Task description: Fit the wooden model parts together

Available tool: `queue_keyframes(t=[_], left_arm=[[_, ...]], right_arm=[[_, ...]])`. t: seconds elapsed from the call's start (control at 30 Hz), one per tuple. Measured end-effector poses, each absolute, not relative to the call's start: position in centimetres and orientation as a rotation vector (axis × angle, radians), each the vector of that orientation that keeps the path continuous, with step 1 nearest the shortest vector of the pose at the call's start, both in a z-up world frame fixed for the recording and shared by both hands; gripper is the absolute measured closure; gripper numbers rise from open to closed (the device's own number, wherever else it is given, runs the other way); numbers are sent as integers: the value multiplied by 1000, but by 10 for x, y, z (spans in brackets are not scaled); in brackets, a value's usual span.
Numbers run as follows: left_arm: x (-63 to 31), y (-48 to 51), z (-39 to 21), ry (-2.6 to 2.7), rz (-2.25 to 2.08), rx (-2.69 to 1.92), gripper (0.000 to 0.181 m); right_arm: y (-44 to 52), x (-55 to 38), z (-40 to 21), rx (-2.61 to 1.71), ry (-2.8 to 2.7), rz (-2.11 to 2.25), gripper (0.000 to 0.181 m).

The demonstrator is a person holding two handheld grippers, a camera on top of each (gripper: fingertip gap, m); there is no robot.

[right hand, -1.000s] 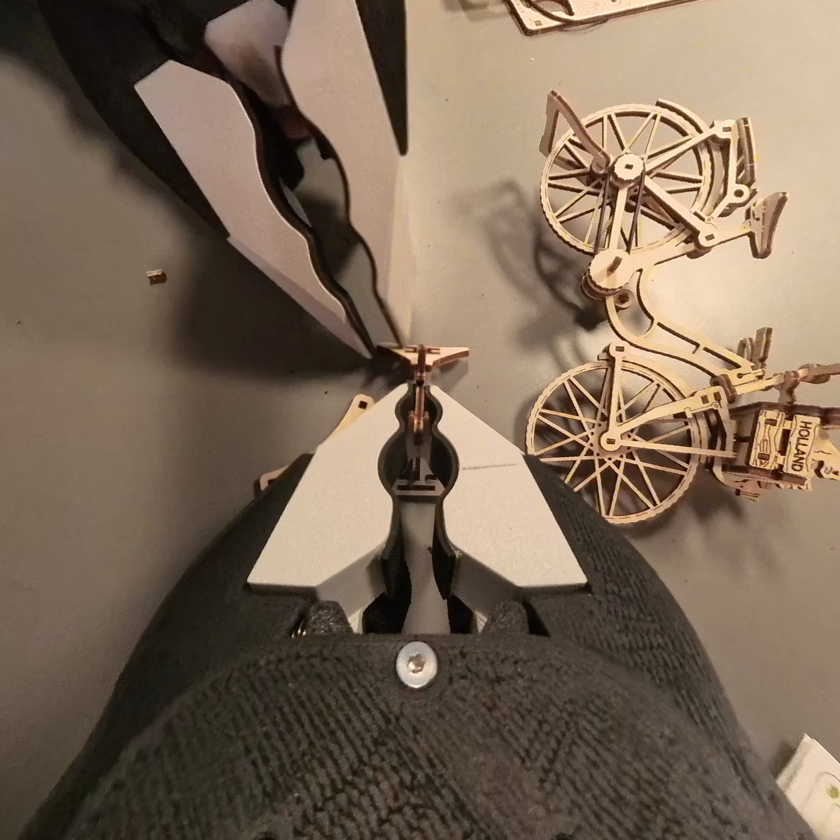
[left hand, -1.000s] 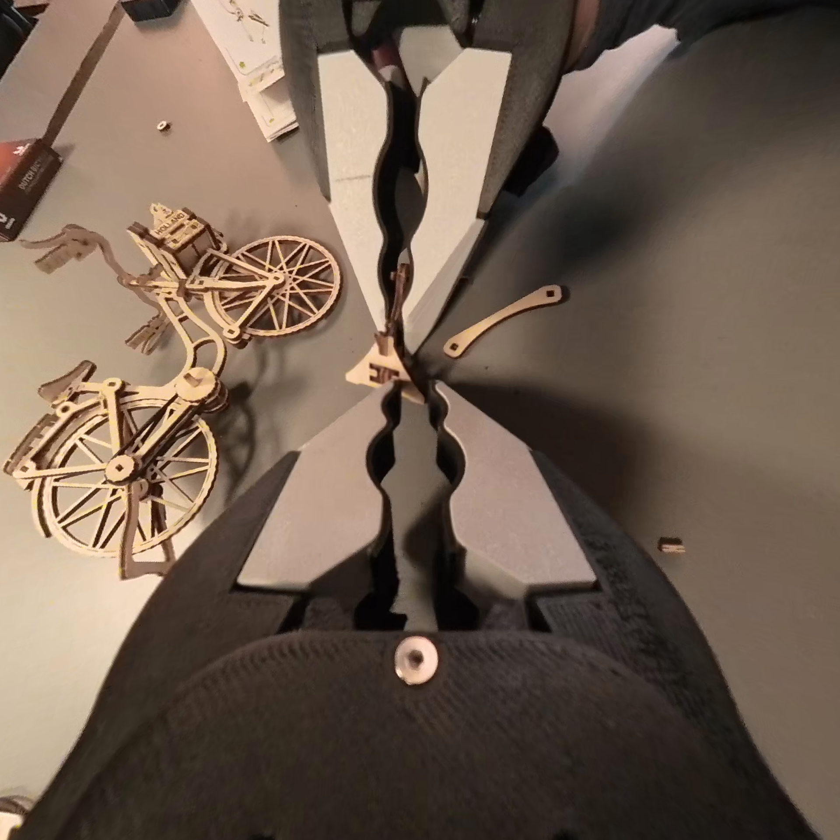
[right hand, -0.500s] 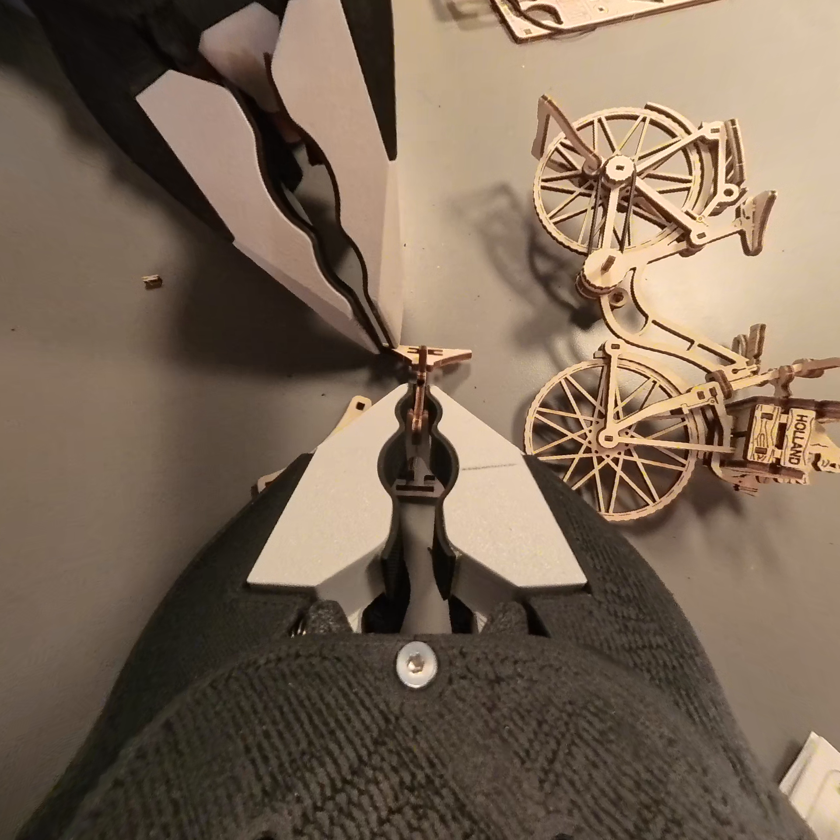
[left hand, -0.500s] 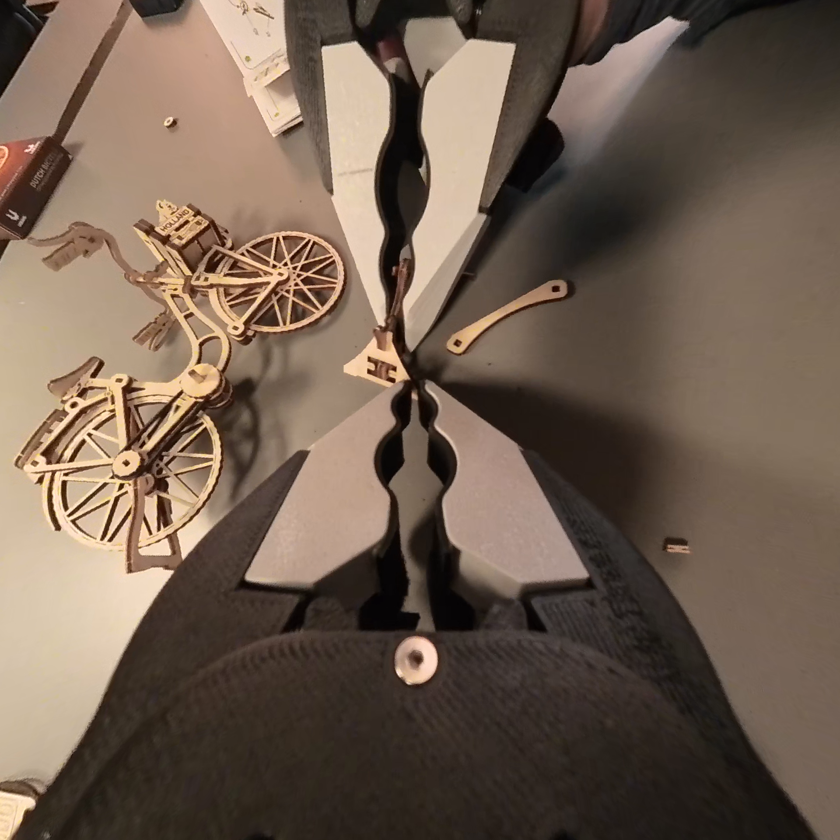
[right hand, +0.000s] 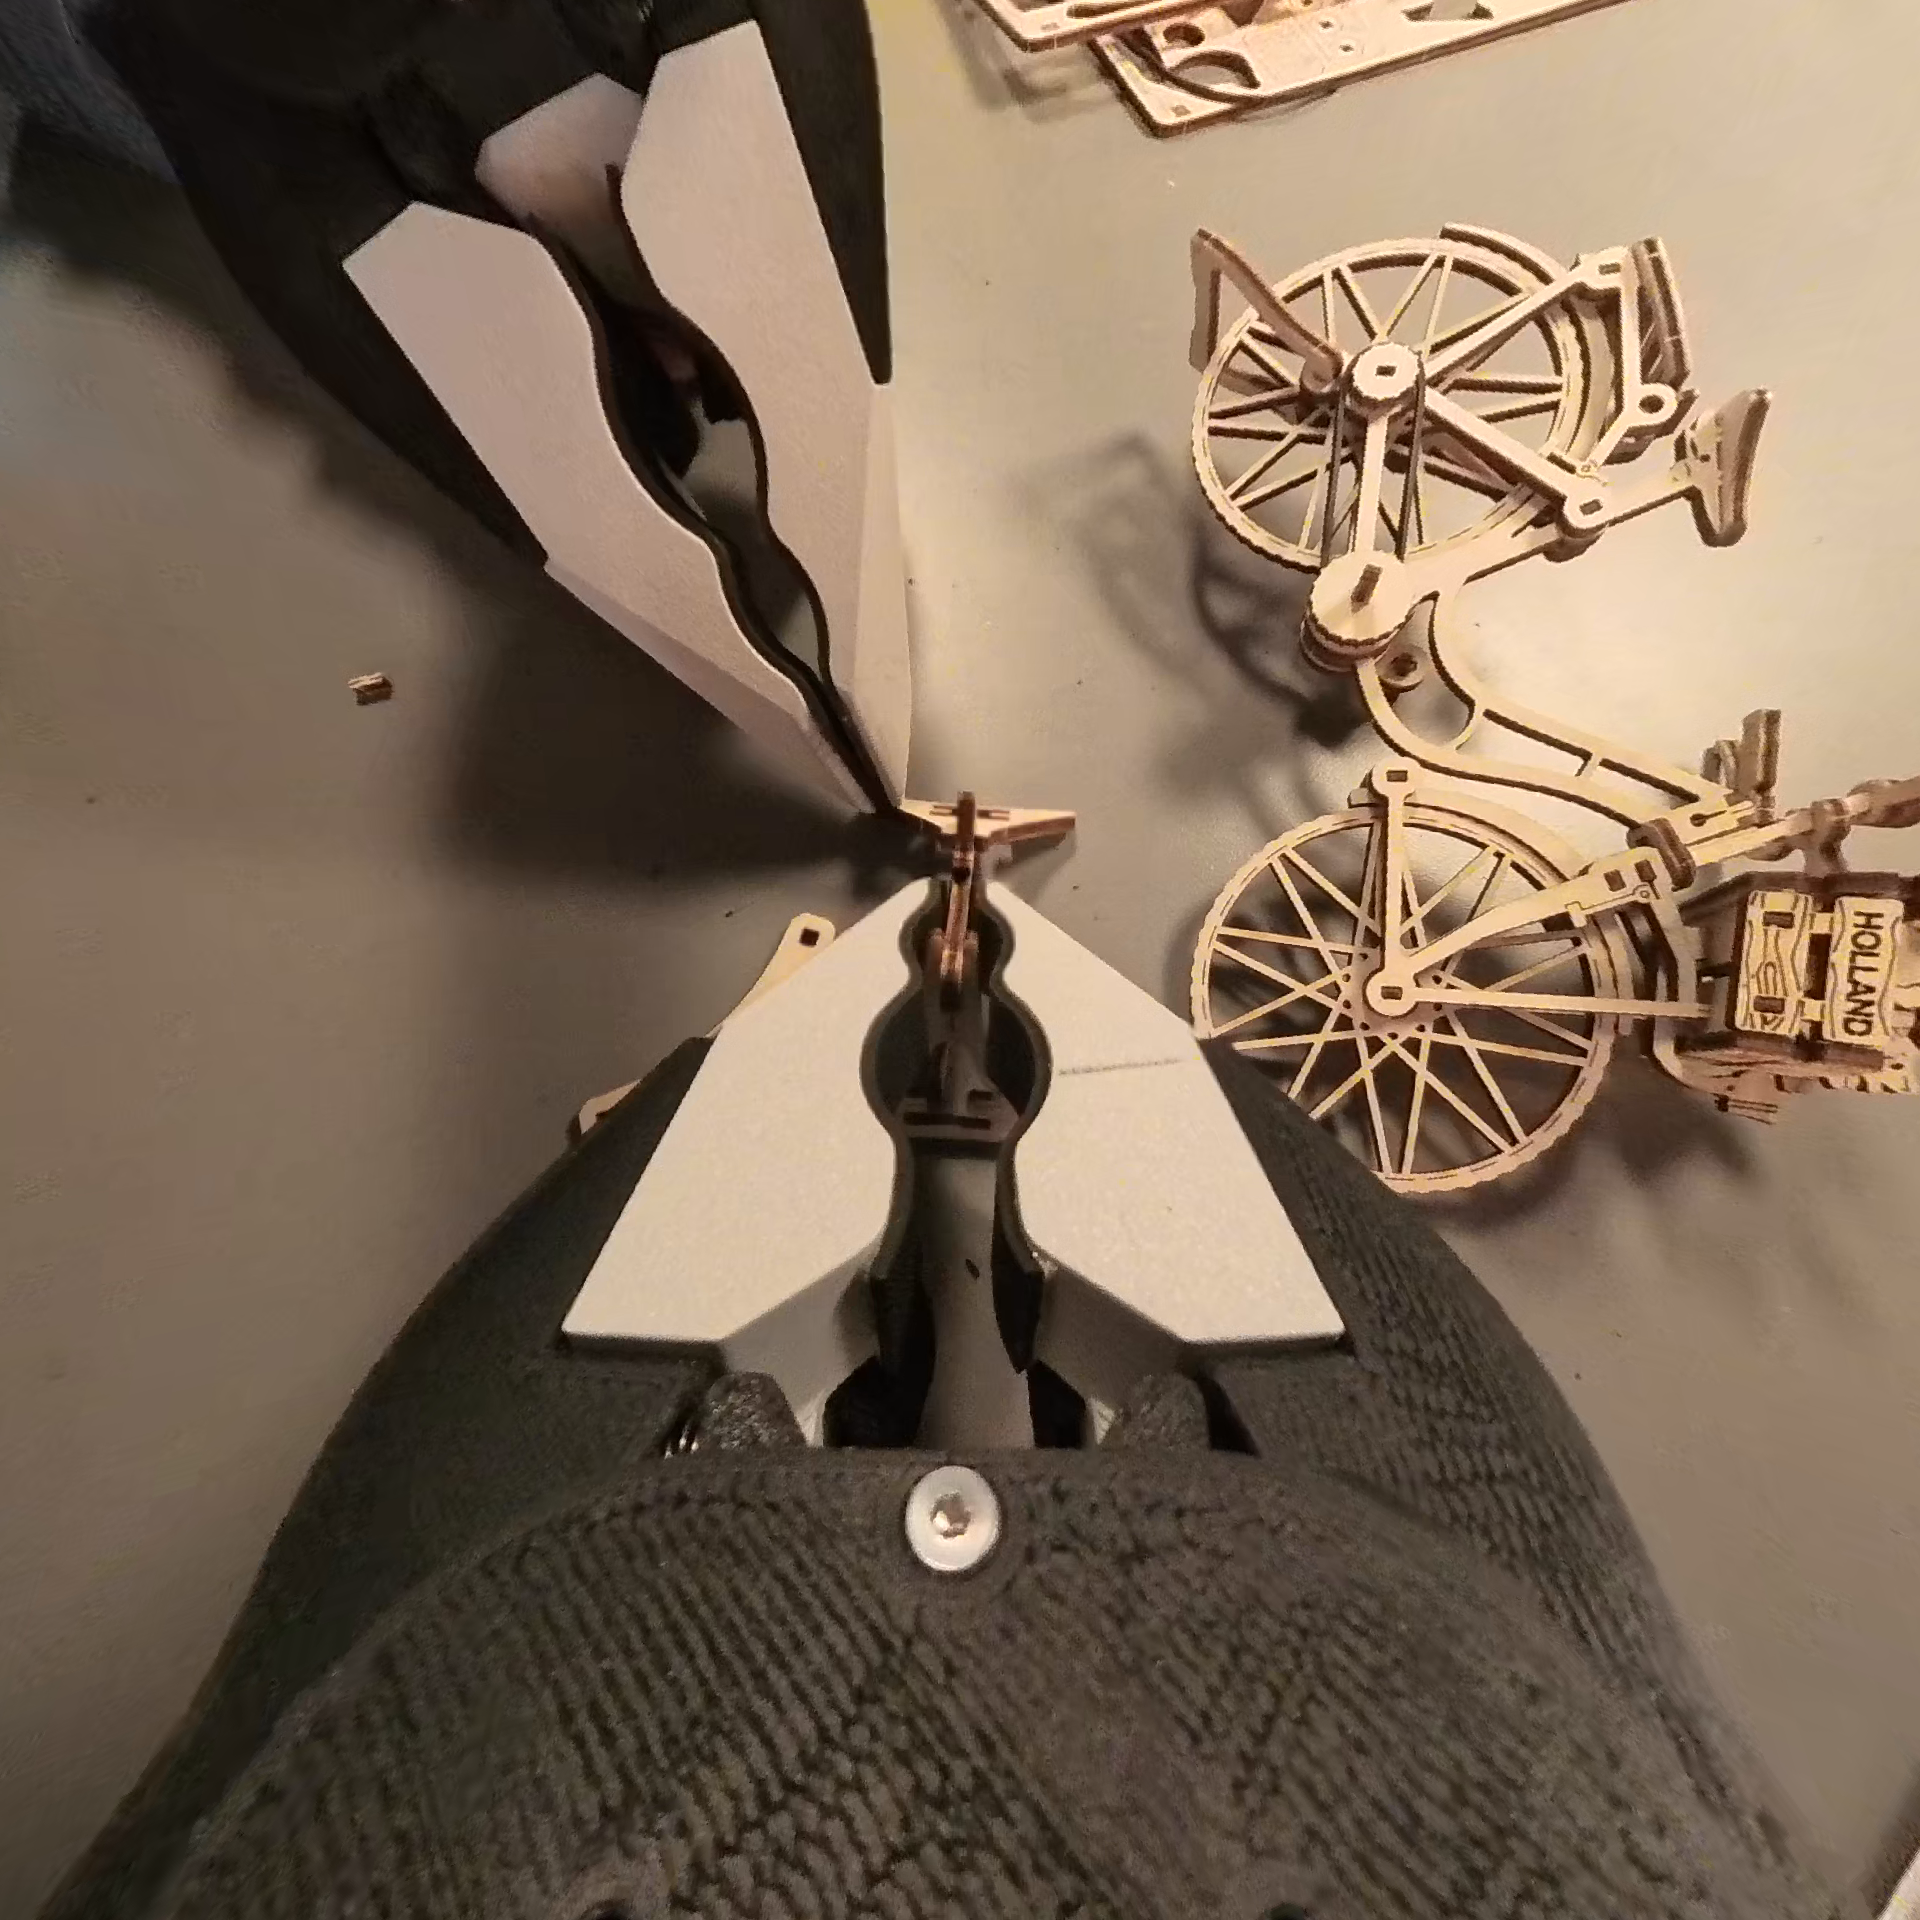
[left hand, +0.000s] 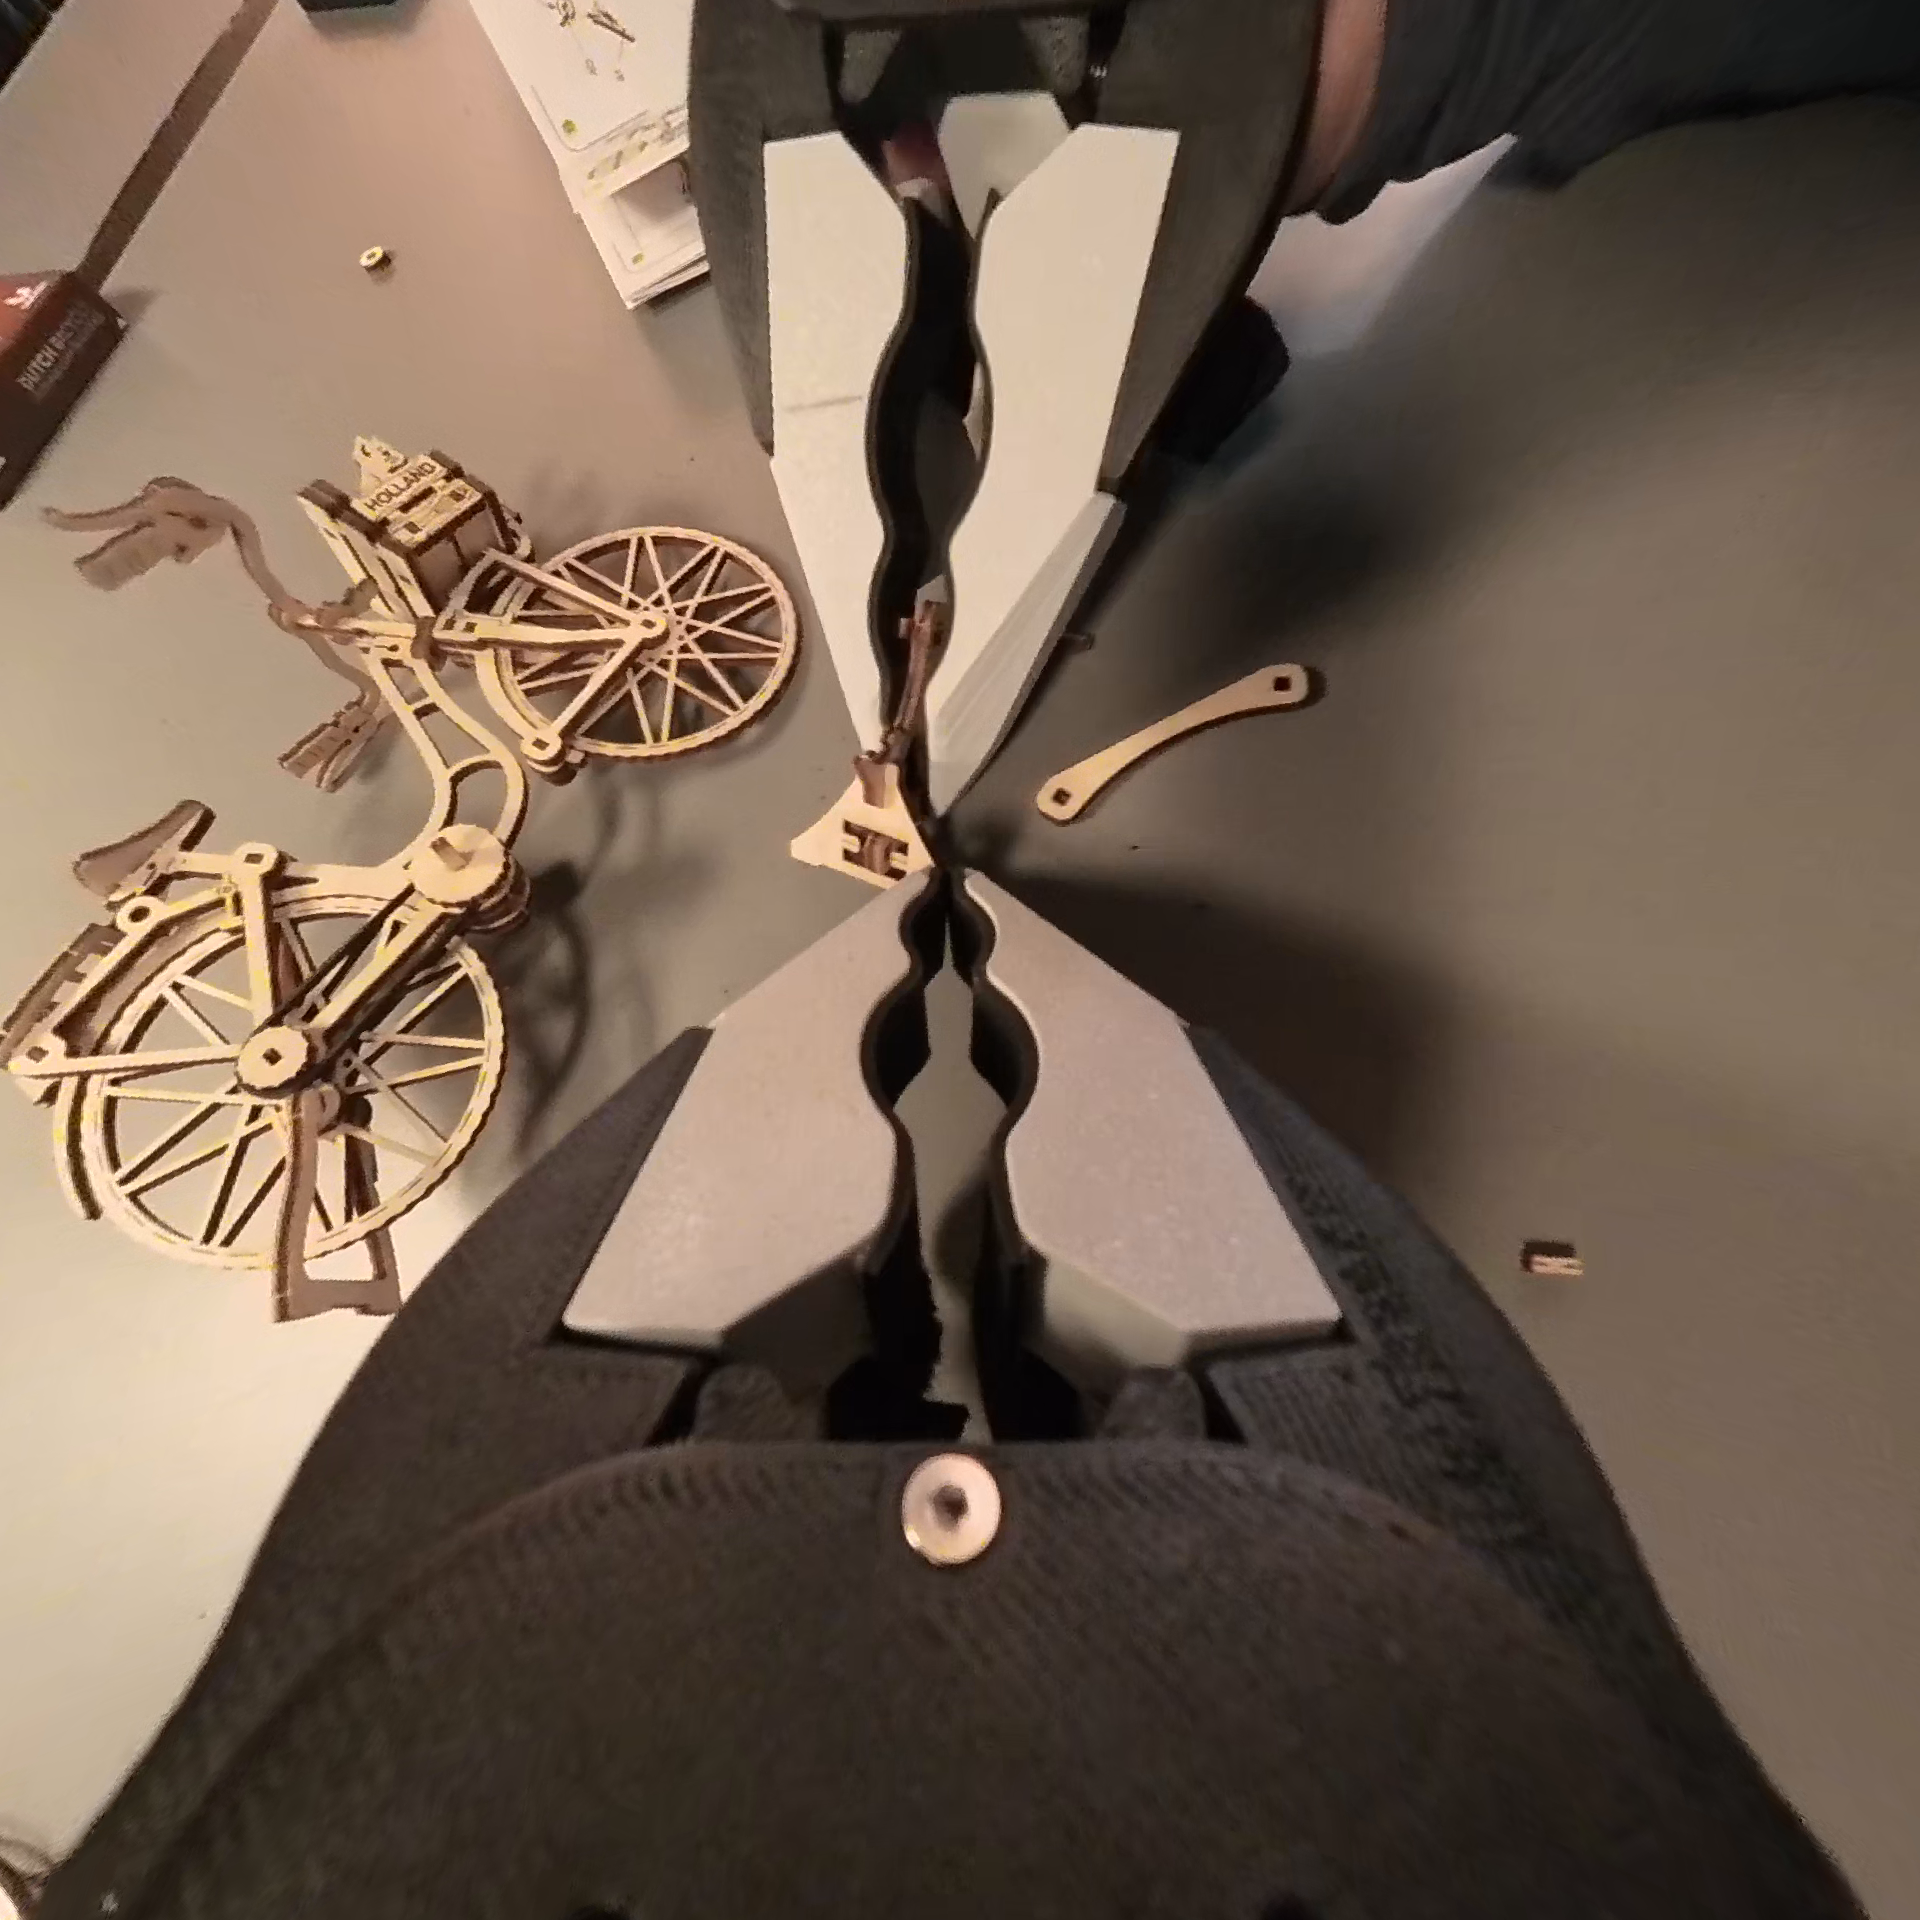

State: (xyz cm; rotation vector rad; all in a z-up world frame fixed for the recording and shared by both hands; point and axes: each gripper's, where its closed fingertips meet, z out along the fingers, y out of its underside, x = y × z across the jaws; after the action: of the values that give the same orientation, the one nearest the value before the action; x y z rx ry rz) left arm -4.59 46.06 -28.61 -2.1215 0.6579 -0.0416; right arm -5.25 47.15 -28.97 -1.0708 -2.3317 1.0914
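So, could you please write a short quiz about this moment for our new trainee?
1. True or false: the right hand-held gripper is empty.
2. In the right wrist view, where does the light wooden model bicycle lie?
A. right of the gripper, flat on its side
B. left of the gripper, upright
C. between the gripper's fingers
3. Fill in: the loose curved flat wooden strip with a hole at each end lies on the grey ___.

Key: 1 false, it is shut on a thin brown wooden strut; 2 A; 3 table.
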Motion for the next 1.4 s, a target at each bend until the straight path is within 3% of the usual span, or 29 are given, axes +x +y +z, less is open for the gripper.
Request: queue_keyframes(t=[1.0, 1.27, 1.4], left_arm=[[-47, 463, -286, 672, -191, -2132, 181], [-49, 463, -289, 670, -165, -2148, 181], [-49, 463, -288, 673, -159, -2147, 181]], right_arm=[[473, -56, -289, -1144, -2317, 1139, 180], [480, -48, -289, -1104, -2334, 1113, 144], [482, -42, -281, -1092, -2336, 1168, 144]])
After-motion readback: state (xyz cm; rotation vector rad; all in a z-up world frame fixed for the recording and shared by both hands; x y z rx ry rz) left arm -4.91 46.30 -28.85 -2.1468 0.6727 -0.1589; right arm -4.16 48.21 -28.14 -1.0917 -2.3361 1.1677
